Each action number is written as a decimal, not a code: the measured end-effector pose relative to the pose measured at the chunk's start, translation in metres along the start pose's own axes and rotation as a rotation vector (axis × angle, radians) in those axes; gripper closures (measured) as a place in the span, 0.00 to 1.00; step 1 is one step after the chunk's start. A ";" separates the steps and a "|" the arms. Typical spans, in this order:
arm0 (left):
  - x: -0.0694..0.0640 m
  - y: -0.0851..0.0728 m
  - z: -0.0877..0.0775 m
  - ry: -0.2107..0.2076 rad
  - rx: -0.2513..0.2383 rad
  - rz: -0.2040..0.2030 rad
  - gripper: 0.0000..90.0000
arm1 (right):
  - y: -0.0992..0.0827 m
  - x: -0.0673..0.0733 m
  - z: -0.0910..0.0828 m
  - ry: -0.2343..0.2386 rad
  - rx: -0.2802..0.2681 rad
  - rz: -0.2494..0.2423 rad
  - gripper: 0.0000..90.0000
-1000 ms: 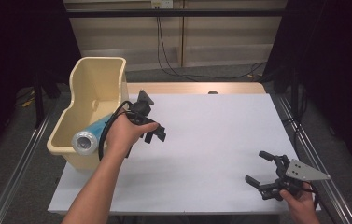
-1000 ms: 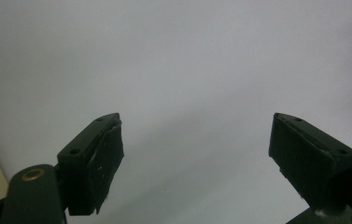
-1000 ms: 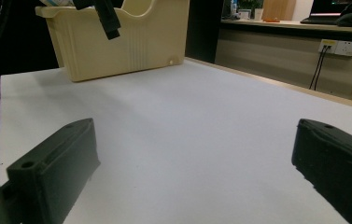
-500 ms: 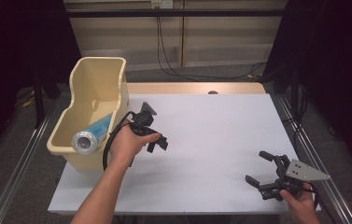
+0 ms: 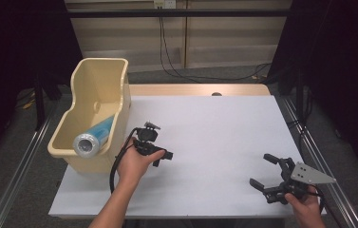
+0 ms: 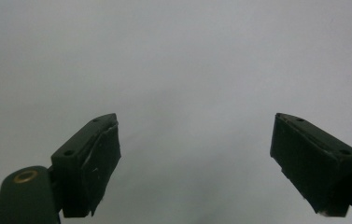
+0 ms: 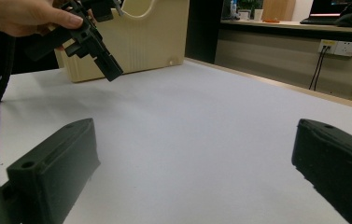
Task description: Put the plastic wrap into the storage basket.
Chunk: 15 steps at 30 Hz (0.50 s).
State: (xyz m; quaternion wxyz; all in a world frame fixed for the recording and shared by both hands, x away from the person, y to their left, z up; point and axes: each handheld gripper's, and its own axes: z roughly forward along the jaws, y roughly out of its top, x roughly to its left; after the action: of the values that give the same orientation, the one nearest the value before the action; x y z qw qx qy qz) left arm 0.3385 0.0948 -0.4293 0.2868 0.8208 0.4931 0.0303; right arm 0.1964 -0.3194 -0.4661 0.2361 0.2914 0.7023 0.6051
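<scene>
A cream plastic bin (image 5: 122,80) stands at the table's left edge. A roll with a blue wrap and a silvery end (image 5: 91,140) leans inside it at the near end. My left gripper (image 5: 163,158) hovers low over the white table just right of the bin. Its jaws have just been opening, and in the left gripper view (image 6: 194,158) only bare table lies between them. My right gripper (image 5: 262,171) rests near the front right corner, open with nothing between its jaws (image 7: 194,163). From there the left gripper (image 7: 94,46) and the bin (image 7: 141,42) show farther off.
The white table top (image 5: 224,128) stretches between the two hands. Metal rails (image 5: 20,175) run along the table's left and right sides. Cables hang behind the far edge, and a wooden strip (image 5: 195,90) borders the table at the back.
My left hand has sunk toward the table and drifted toward the near side, away from the bin's rim. The roll and my right gripper have stayed where they were.
</scene>
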 end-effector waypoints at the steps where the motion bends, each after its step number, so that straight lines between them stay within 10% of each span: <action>1: 0.000 -0.003 0.001 0.004 -0.023 0.003 0.15 | 0.000 0.000 0.000 0.000 0.001 0.000 0.00; 15: -0.004 -0.028 0.000 0.058 -0.318 0.088 0.13 | 0.000 0.000 0.000 0.003 0.000 0.001 0.00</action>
State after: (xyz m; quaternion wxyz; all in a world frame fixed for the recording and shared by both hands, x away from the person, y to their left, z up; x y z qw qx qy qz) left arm 0.3144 0.1009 -0.4420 0.3973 0.7845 0.4538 0.1440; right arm 0.1966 -0.3192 -0.4664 0.2345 0.2908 0.7025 0.6057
